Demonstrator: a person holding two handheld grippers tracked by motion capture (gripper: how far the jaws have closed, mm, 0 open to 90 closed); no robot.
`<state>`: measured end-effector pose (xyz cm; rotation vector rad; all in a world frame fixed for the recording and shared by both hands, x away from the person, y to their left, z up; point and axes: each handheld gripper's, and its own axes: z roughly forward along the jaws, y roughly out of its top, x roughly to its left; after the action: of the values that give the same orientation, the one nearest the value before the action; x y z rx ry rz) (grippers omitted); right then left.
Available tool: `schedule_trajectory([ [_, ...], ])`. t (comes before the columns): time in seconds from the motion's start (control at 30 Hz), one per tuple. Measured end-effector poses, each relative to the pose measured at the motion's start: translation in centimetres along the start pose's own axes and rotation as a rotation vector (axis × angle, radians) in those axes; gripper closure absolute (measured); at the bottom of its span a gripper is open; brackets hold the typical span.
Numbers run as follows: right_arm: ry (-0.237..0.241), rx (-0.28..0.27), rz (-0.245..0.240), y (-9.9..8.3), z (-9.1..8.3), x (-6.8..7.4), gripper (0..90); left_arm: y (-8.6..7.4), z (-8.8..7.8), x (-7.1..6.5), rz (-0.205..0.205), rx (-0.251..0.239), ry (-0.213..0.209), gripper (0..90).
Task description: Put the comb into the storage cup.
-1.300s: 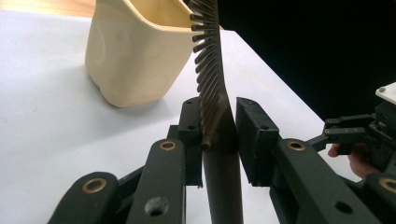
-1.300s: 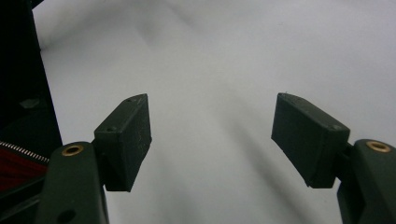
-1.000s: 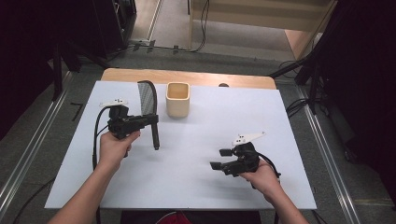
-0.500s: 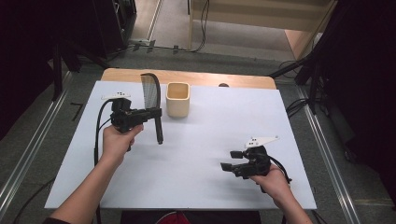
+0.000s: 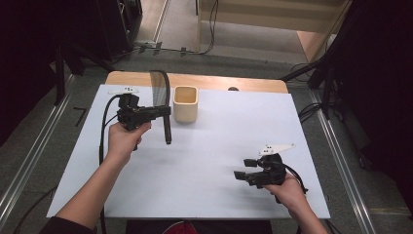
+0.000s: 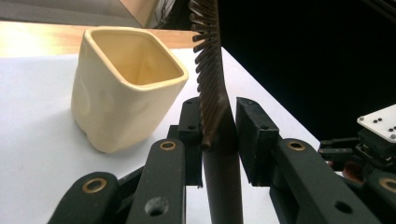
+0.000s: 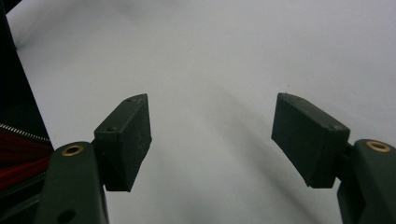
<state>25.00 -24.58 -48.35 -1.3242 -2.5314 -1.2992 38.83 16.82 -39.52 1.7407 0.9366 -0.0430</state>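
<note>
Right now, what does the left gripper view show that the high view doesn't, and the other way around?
The left gripper view alone shows the comb's teeth up close, its handle pinched between the left tool's pads, and the cup's hollow, bare inside. The high view alone shows both hands, the right tool standing open over the white table, and the floor beyond. Both show the cream cup beside the held comb.
</note>
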Motion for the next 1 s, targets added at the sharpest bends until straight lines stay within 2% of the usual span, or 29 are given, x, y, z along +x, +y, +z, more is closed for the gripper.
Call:
schedule_trajectory([
  [0.23,0.001,0.001,0.005,-0.2,-0.1,-0.2,26.6,1.3,0.0,-0.4,0.013,-0.018,-0.003,73.7],
  [0.47,0.004,-0.011,0.014,-0.1,-0.3,-0.3,26.5,3.3,0.1,-1.1,0.049,-0.018,-0.001,73.6],
  [0.57,0.002,0.005,0.015,-0.1,-0.3,-0.4,26.6,3.9,0.2,-1.3,0.057,-0.019,0.0,73.6],
  [0.8,-0.009,-0.013,0.013,0.1,-0.5,-0.3,26.6,4.9,0.3,-1.3,0.058,-0.035,0.003,73.6],
  [0.93,-0.009,-0.003,0.016,0.1,-0.5,-0.4,26.6,5.6,0.5,-1.3,0.069,-0.036,0.017,73.6],
  [1.0,-0.008,-0.001,0.018,0.1,-0.5,-0.4,26.6,6.2,0.7,-1.3,0.065,-0.052,0.02,73.6],
])
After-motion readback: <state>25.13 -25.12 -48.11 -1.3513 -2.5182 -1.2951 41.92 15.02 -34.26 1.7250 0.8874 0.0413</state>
